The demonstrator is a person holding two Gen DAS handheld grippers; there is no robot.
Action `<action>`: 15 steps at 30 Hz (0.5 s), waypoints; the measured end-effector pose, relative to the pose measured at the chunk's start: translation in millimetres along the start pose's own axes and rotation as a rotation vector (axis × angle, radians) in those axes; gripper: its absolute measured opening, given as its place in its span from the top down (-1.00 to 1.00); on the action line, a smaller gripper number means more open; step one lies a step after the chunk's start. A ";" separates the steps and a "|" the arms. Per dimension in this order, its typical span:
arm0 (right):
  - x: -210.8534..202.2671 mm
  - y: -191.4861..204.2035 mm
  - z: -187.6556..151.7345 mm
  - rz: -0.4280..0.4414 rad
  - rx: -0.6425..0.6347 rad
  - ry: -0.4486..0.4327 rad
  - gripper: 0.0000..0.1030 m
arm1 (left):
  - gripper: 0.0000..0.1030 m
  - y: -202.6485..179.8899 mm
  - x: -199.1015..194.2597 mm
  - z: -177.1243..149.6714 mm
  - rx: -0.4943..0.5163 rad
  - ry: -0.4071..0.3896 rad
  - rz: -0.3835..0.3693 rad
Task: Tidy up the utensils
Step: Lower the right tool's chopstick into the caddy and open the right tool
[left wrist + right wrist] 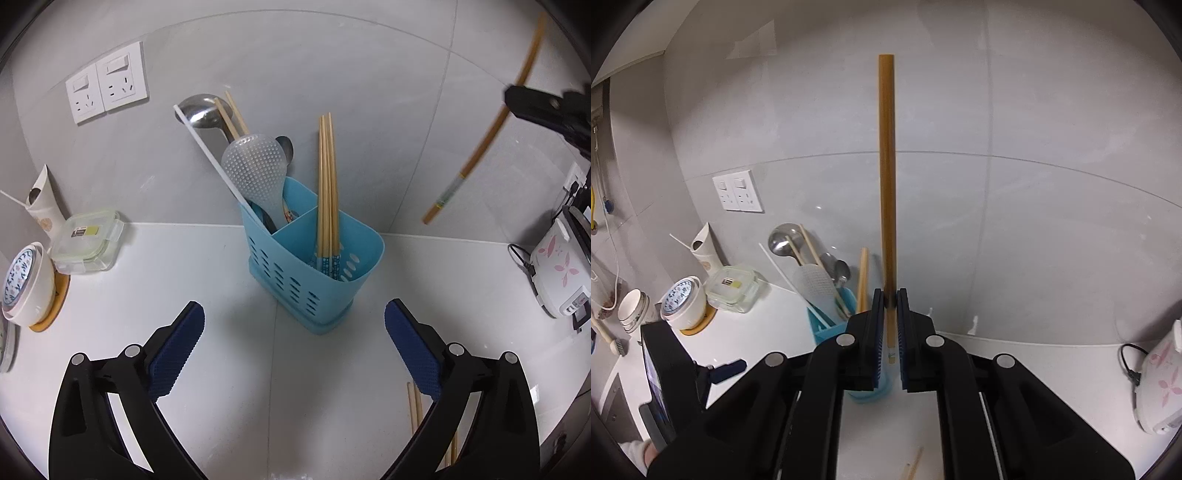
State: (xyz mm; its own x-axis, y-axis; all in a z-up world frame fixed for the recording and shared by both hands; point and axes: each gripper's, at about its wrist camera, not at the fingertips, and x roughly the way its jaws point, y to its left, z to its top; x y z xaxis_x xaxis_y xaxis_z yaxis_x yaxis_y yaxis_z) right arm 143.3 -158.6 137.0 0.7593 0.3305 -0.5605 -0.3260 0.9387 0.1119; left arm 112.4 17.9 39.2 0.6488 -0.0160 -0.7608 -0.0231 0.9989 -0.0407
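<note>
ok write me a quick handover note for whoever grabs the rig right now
Left claw: open, empty, hanging over the counter in front of the blue utensil holder.
Right claw: shut on one chopstick, lifted clear of the counter, long end pointing away from the claw.
Done: a bundle of chopsticks stands in the holder's right compartment; rice paddle, ladle and spoons sit in the left one.
Left: drop the held chopstick in with the bundle, then pick up the loose chopsticks lying on the counter by the left claw.
</note>
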 end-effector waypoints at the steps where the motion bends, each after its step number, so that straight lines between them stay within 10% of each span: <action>1: 3.7 3.6 3.2 0.004 -0.001 0.010 0.88 | -0.88 1.3 -0.3 -0.7 -0.001 0.002 0.003; 15: 67.2 33.3 4.3 0.071 -0.036 0.141 0.88 | -0.88 20.6 3.2 -9.8 -0.039 0.032 0.032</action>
State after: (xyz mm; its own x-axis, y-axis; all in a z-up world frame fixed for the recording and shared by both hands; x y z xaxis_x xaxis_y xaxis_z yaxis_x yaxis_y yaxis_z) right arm 185.9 -104.7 106.6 0.6475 0.3769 -0.6623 -0.3982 0.9084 0.1277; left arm 106.5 38.0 29.6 0.6229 0.0136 -0.7822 -0.0733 0.9965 -0.0410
